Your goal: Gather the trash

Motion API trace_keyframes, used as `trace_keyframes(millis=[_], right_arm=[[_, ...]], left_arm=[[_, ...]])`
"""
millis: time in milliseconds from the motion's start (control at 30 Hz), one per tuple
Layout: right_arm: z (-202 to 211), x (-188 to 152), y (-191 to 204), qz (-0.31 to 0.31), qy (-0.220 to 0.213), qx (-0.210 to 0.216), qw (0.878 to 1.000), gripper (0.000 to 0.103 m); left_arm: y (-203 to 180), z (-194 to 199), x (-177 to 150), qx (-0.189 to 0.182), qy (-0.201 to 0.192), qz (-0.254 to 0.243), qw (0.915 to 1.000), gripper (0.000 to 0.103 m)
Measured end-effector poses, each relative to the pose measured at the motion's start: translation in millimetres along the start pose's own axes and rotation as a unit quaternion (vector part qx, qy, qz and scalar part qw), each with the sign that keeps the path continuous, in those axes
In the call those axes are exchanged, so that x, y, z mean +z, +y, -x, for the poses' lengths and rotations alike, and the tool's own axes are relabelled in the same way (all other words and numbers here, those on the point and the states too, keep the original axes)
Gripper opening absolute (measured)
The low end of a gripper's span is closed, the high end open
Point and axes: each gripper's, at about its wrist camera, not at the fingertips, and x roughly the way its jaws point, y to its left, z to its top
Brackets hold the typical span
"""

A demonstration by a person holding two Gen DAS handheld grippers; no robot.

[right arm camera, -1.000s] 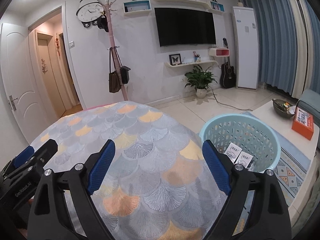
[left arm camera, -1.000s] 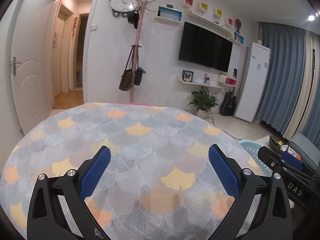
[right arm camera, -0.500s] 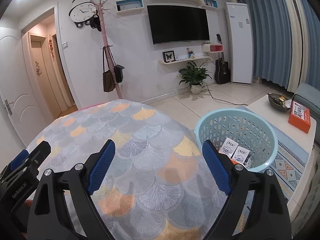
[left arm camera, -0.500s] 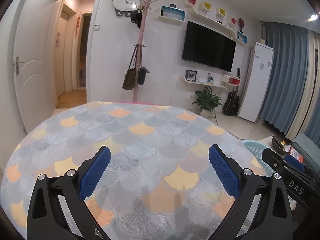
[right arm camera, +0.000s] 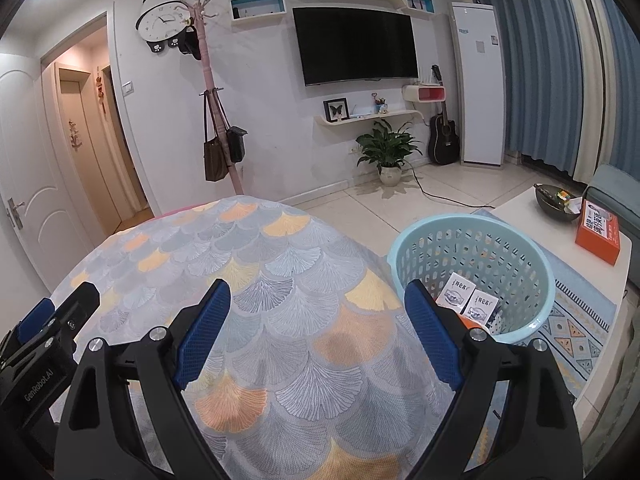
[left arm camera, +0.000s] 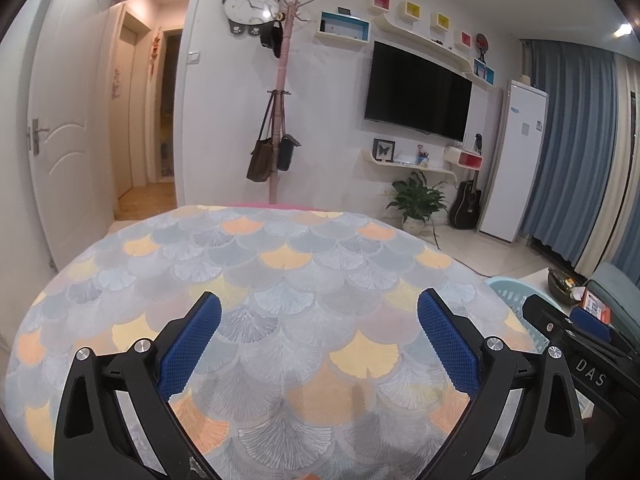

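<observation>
So both tools are just hovering with nothing in them. The left gripper (left arm camera: 319, 322) has its blue pads spread wide over the scalloped tablecloth (left arm camera: 280, 264), and the right gripper (right arm camera: 318, 314) is spread just as wide, sitting right beside it on the same cloth.

The trash is already past the right tool's far finger: two small white packets (right arm camera: 468, 300) lie at the bottom of the light blue basket (right arm camera: 404, 240), which stands on the floor just off the table edge. I can't see any loose trash left on the cloth ahead of either tool, so my guess is the job is about done.

What could go wrong from here? Mostly clumsy stuff. The two tools are close side by side, so a careless swing could knock them together. The basket looks light, and bumping its rim with the right tool could tip it and spill the packets. Dragging a pad low could also snag and pull the cloth.

Farther out to the right is a white coffee table (right arm camera: 520, 208) with an orange box (right arm camera: 598, 230) and a dark bowl (right arm camera: 556, 200). Beyond the table's far edge there's a pink coat rack (left arm camera: 278, 120) with bags, a potted plant (right arm camera: 388, 152), a guitar (right arm camera: 443, 136), the wall TV (right arm camera: 356, 44), a panda clock (right arm camera: 162, 20), blue curtains (right arm camera: 536, 60), and an open white door (left arm camera: 60, 120) off to the left.
</observation>
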Motion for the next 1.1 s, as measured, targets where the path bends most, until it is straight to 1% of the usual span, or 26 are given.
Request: trace_keyframes(millis=[1100], right_arm=[[-0.1, -2.8, -0.5, 0.002, -0.002, -0.001, 1.000, 0.085]], left_arm=[[0.6, 1.1, 1.4, 0.003, 0.002, 0.000, 1.0000, 0.096]])
